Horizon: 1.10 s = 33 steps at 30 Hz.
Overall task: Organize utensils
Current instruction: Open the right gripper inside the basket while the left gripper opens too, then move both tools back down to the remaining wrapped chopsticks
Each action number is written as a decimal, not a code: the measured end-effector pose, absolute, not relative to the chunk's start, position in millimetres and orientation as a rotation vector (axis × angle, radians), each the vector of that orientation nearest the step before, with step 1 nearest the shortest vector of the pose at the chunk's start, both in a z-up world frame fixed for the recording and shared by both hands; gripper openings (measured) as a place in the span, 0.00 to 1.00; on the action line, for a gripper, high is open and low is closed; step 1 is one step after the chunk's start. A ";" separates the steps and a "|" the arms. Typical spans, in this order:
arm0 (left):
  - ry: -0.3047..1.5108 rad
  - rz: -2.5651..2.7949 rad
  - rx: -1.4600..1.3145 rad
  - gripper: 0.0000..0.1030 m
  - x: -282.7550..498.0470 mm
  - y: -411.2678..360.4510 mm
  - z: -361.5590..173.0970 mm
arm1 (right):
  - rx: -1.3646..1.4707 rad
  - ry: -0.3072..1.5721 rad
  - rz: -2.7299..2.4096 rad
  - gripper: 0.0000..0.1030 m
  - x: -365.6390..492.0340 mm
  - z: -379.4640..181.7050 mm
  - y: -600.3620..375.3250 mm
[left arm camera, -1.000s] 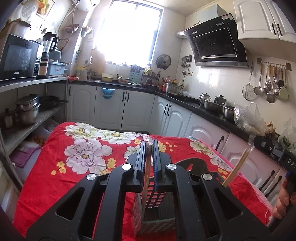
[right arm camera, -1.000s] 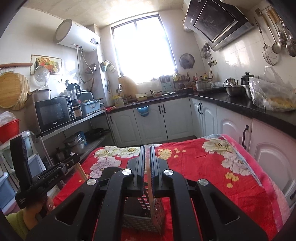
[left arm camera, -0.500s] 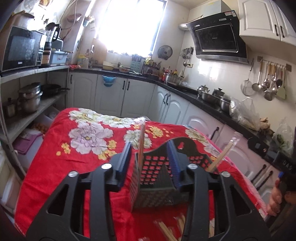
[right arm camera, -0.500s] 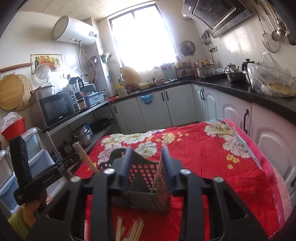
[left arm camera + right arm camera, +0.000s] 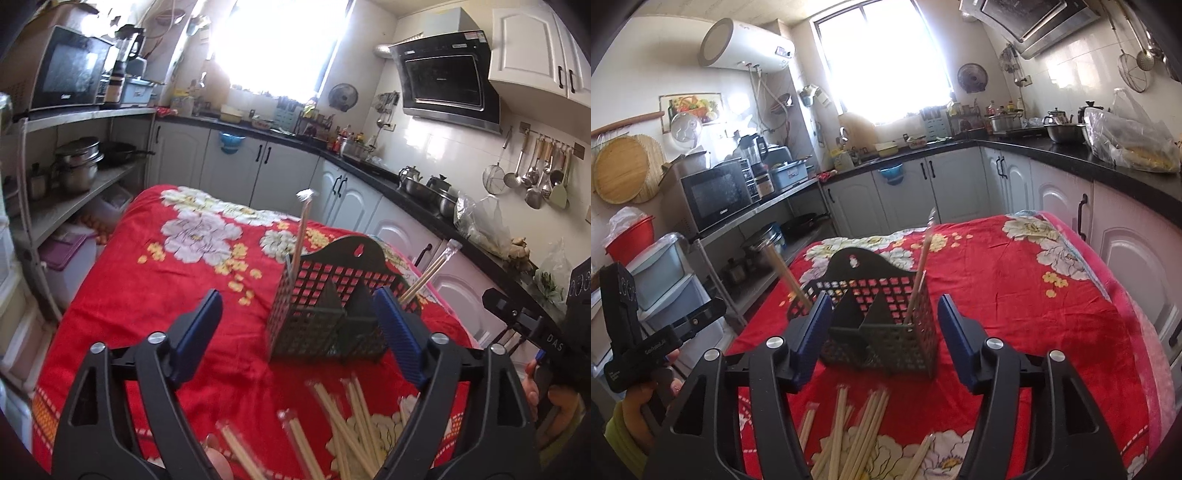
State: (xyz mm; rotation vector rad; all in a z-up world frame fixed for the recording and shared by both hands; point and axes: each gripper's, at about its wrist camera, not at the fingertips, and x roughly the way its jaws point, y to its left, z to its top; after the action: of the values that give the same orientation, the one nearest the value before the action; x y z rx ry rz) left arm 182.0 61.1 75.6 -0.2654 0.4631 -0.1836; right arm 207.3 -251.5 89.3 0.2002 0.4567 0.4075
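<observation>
A black perforated utensil basket (image 5: 325, 314) stands on the red floral cloth; it also shows in the right wrist view (image 5: 882, 325). One wrapped chopstick pair (image 5: 301, 236) stands in its left compartment, another (image 5: 428, 269) leans in its right one; in the right wrist view they are a leaning pair (image 5: 786, 275) and an upright pair (image 5: 919, 273). Several wrapped chopstick pairs (image 5: 343, 417) lie loose in front of the basket, also in the right wrist view (image 5: 849, 432). My left gripper (image 5: 295, 332) is open and empty, just short of the basket. My right gripper (image 5: 882, 336) is open and empty, jaws either side of the basket's near face.
The table cloth (image 5: 155, 295) covers the table between a metal shelf with pots (image 5: 77, 166) on the left and white cabinets under a black counter (image 5: 406, 192) on the right. The other hand-held gripper shows at each view's edge (image 5: 546, 332) (image 5: 646, 339).
Both grippers opened and let go of the chopstick pairs, which now stand in the basket. Both drew back and tilted down, so the loose chopsticks in front came into view.
</observation>
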 end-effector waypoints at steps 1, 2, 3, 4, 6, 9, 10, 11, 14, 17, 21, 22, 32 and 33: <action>0.469 -0.178 -0.268 0.78 178.6 62.9 73.3 | 0.194 0.458 0.411 0.58 205.2 89.1 -249.7; 0.473 -0.175 -0.271 0.80 175.8 64.0 71.6 | 0.189 0.460 0.415 0.58 202.9 88.5 -247.6; 0.478 -0.170 -0.272 0.82 171.9 65.4 68.7 | 0.186 0.464 0.422 0.58 201.2 88.0 -245.5; 0.482 -0.166 -0.272 0.83 169.3 65.8 66.9 | 0.182 0.469 0.427 0.59 200.0 87.7 -243.3; 0.490 -0.150 -0.268 0.85 162.6 67.9 61.1 | 0.173 0.474 0.436 0.59 197.1 86.5 -240.3; 0.497 -0.128 -0.260 0.86 154.1 70.7 52.8 | 0.152 0.488 0.449 0.60 192.5 83.3 -235.2; 0.507 -0.123 -0.264 0.86 151.5 72.4 48.9 | 0.145 0.495 0.452 0.60 191.1 81.5 -233.2; 0.514 -0.123 -0.270 0.86 150.4 73.3 46.6 | 0.136 0.503 0.457 0.61 190.1 79.7 -231.0; 0.529 -0.109 -0.282 0.86 145.0 79.0 38.6 | 0.114 0.524 0.468 0.61 188.5 75.5 -224.6; 0.547 -0.098 -0.299 0.87 142.1 84.0 32.0 | 0.099 0.547 0.476 0.61 186.5 69.0 -218.3; 0.572 -0.087 -0.308 0.87 136.4 88.6 23.2 | 0.074 0.579 0.488 0.61 183.2 61.2 -208.7; 0.577 -0.086 -0.312 0.87 136.1 89.8 21.8 | 0.068 0.587 0.490 0.61 183.2 59.2 -206.0; 0.683 -0.096 -0.357 0.87 131.2 99.3 -7.2 | 0.007 0.688 0.538 0.61 186.1 35.1 -181.1; 0.702 -0.105 -0.372 0.85 130.4 99.9 -12.3 | -0.003 0.703 0.544 0.61 188.2 31.5 -177.7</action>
State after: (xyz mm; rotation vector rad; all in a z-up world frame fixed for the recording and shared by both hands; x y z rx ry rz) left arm 130.4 99.9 -12.3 -0.3716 0.7016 -0.1047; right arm 188.2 -177.7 31.5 -0.0031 0.7032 0.5436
